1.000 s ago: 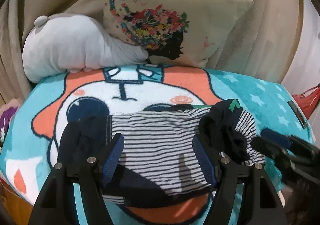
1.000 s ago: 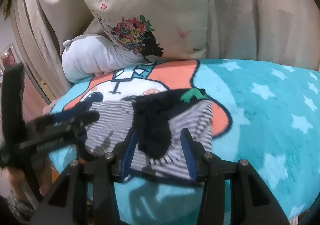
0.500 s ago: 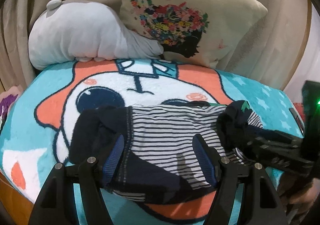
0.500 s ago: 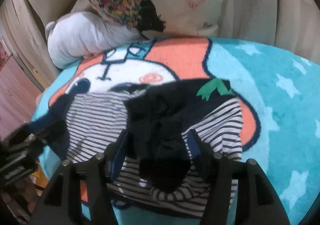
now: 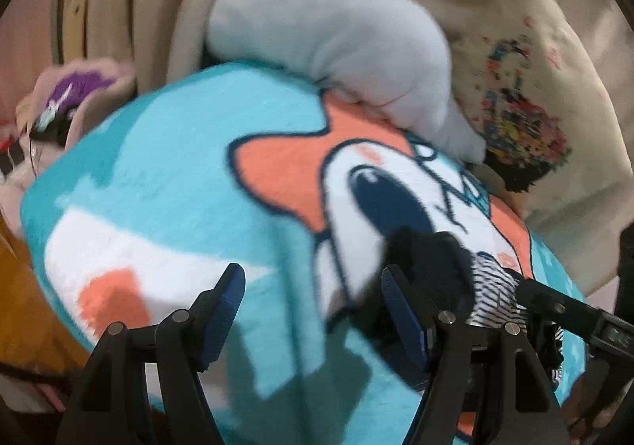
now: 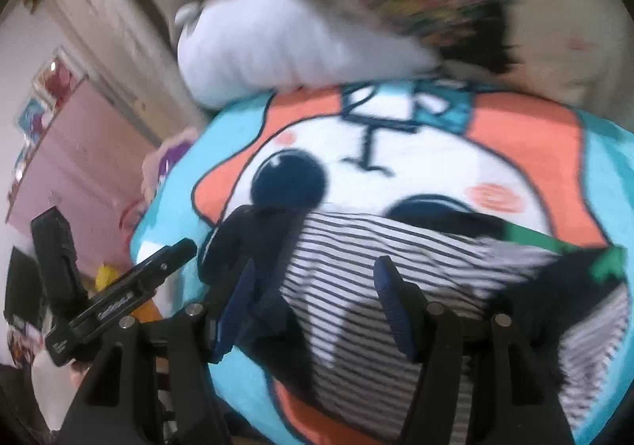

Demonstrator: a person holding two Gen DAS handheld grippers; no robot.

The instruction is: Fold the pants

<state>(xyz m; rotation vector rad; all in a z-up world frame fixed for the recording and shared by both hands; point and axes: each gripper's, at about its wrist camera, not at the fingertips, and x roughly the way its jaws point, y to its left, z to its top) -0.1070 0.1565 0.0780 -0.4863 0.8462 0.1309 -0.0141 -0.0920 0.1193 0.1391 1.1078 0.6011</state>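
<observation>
The black-and-white striped pants [image 6: 380,266] with dark navy ends lie bunched on the turquoise cartoon blanket [image 6: 396,151]. In the right wrist view my right gripper [image 6: 311,298] is open, its fingers just above the striped middle of the pants. In the left wrist view my left gripper [image 5: 313,306] is open and empty over bare blanket [image 5: 158,167], with the pants' dark end [image 5: 432,258] beside its right finger. The left gripper also shows in the right wrist view [image 6: 158,266], left of the pants. Both views are blurred.
A grey plush pillow [image 5: 337,29] and a cream floral cushion [image 5: 535,88] stand at the back against beige curtains. The blanket's edge drops off at the left, with a pink-purple plush item [image 5: 71,96] beyond it. A pink wall [image 6: 79,167] is to the left.
My left gripper has swung left, off the pants, now over bare blanket at their left end. My right gripper has moved left, from the dark bunched end to the striped middle.
</observation>
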